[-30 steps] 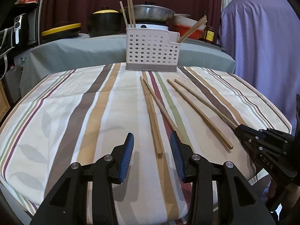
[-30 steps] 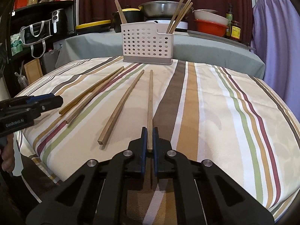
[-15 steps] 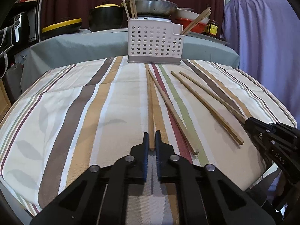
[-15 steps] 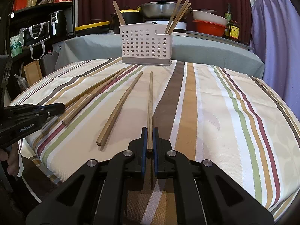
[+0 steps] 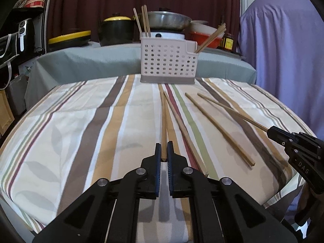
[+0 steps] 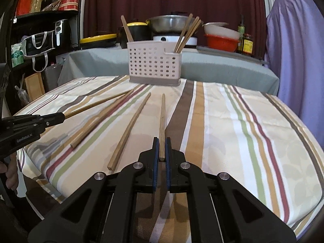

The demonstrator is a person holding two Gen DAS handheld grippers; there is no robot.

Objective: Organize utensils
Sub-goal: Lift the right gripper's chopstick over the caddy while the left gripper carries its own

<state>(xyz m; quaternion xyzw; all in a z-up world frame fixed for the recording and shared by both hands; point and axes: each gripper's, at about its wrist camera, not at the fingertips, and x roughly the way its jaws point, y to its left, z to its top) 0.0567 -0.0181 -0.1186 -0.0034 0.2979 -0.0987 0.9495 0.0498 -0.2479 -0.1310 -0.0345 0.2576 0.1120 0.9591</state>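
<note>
Both claws are clamped on chopstick ends: the left claw [image 5: 164, 151] on the leftmost stick [image 5: 163, 119], the right claw [image 6: 160, 148] on the rightmost stick [image 6: 162, 121]. Each stick's long axis runs straight ahead over the striped counter [image 5: 81, 125] toward the white caddy [image 5: 168, 60] at the far edge. Two loose sticks [image 6: 129, 129] lie between them.

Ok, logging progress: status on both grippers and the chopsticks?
Left gripper and right gripper each shut on a chopstick. Two chopsticks loose. Holder unobstructed.
</note>
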